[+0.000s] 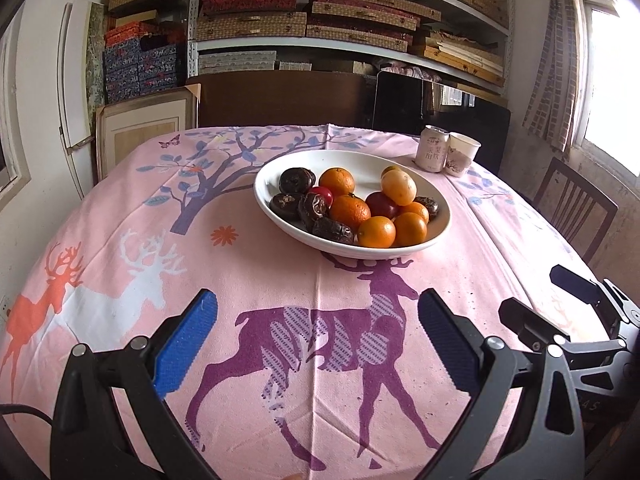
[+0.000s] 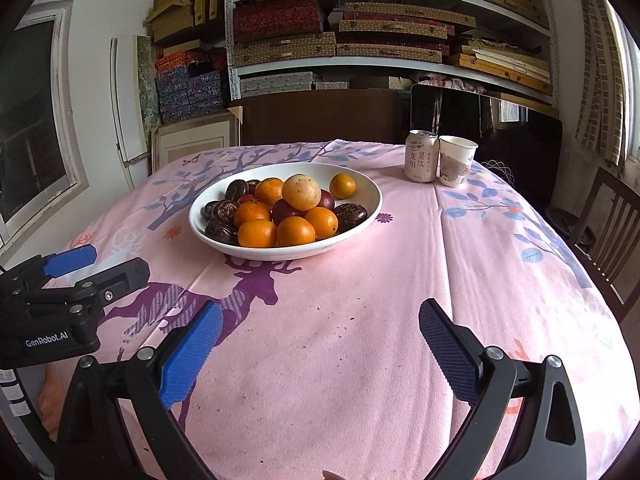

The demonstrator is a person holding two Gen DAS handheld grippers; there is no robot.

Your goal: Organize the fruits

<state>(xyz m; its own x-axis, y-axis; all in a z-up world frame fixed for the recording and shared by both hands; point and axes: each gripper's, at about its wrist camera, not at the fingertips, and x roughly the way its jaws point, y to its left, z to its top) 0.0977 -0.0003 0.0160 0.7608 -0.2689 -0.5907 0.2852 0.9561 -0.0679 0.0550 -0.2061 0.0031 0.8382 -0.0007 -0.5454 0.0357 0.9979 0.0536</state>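
All the fruits (image 2: 280,212) lie heaped in the white bowl (image 2: 366,188) at frame centre on the desk (image 2: 360,320); this fits sorted or unsorted. Left claw (image 1: 318,340) and right claw (image 2: 320,344) hang released, empty.

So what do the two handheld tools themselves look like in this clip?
Both match: the left tool and the right tool have black angular frames with silver pivot bolts and bright blue textured finger pads. The left one's body carries white "GenRobot.AI" lettering; a black cable trails beside it.
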